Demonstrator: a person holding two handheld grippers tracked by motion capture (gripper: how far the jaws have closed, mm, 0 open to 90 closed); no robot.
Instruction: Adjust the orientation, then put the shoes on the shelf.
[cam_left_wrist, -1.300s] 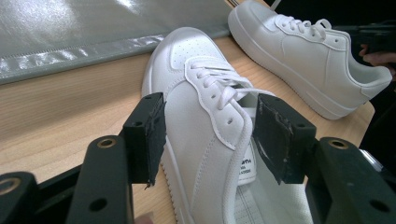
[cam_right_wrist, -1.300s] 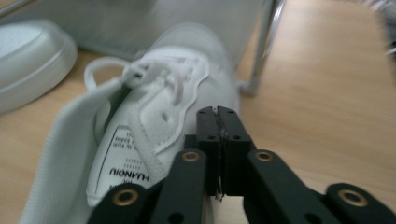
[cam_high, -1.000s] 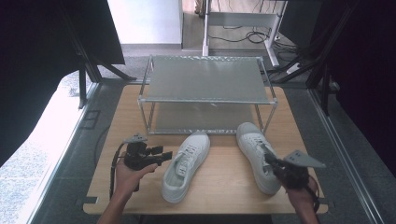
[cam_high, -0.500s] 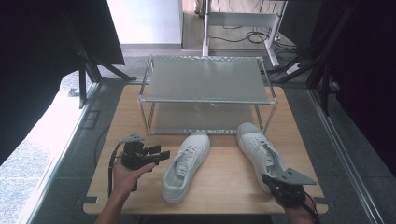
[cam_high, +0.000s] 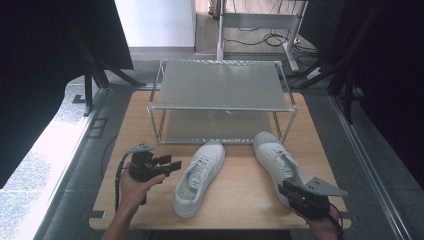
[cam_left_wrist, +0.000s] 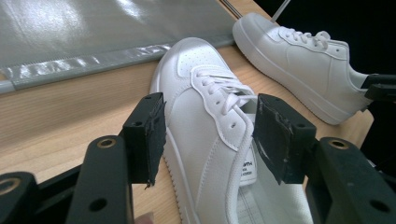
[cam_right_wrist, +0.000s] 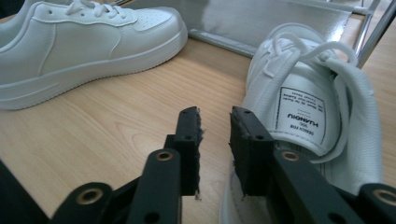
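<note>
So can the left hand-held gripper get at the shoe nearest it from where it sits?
Probably yes: the left hand-held gripper has open jaws aimed at the left shoe, with nothing but bare table between them.

Light wooden table (cam_high: 240, 195) with a pale grain top and rounded front corners. Standing on its far half: a two-tier metal-framed shoe rack with grey mesh shelves (cam_high: 220, 87). Lying on its near half, soles down, toes toward the rack: left white lace-up leather sneaker (cam_high: 199, 175), angled; right white lace-up leather sneaker (cam_high: 277, 160), well apart from the first.
</note>
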